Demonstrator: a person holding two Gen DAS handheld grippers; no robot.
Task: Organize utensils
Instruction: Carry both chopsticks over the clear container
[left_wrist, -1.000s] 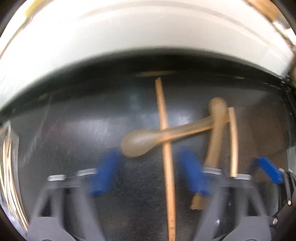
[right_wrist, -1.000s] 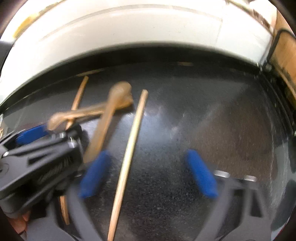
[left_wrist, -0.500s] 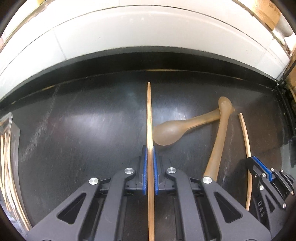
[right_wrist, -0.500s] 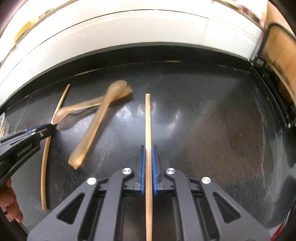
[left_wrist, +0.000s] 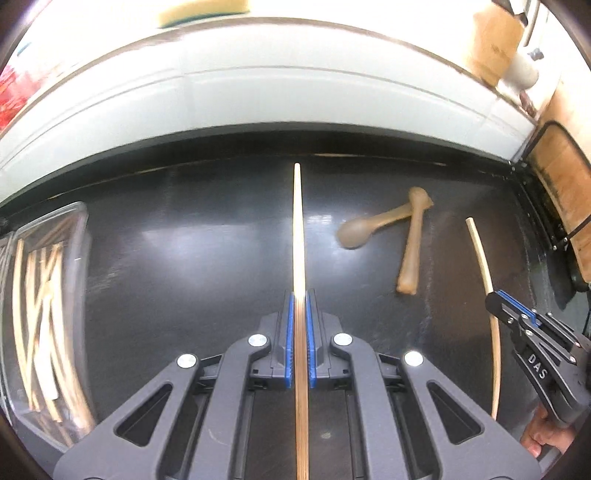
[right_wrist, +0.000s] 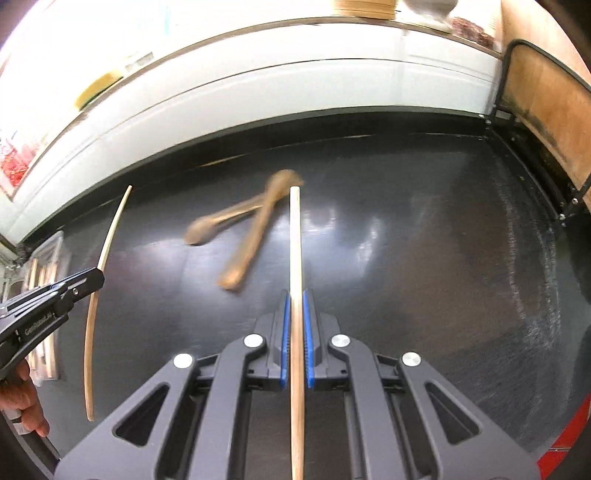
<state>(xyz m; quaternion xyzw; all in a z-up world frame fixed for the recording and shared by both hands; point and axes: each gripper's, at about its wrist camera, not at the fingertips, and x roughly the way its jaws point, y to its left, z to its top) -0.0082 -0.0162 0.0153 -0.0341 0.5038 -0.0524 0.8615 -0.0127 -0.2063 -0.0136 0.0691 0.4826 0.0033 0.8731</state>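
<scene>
Two handheld grippers work over a black tabletop (left_wrist: 184, 266), each clamped on a wooden chopstick. The left gripper (left_wrist: 300, 332) has its blue pads pressed tight against the left-hand chopstick (left_wrist: 298, 240), which points straight ahead toward the white wall (left_wrist: 258, 92). The right gripper (right_wrist: 294, 325) is likewise closed hard on the right-hand chopstick (right_wrist: 294, 240), which runs forward between its jaws.

Only the left wrist camera shows clearly a clear plastic container (left_wrist: 48, 314) at the table's left edge, holding a jumble of pale wooden sticks; they overlap too much to count. The right wrist camera catches just a sliver of it, and alone shows the broad bare stretch of tabletop to the right, running to a black metal frame (right_wrist: 524, 155) with wooden panels at the table's right edge.

Two tan spoons (left_wrist: 384, 229) lie crossed at their handle ends on the table between the two grippers, sharp in the left view, blurred in the right view. Each camera also sees the other gripper at its frame edge, chopstick in its grip. Open table lies ahead of both grippers up to the far rim beneath the wall.

Count: two chopsticks held, two spoons lying loose, one container.
</scene>
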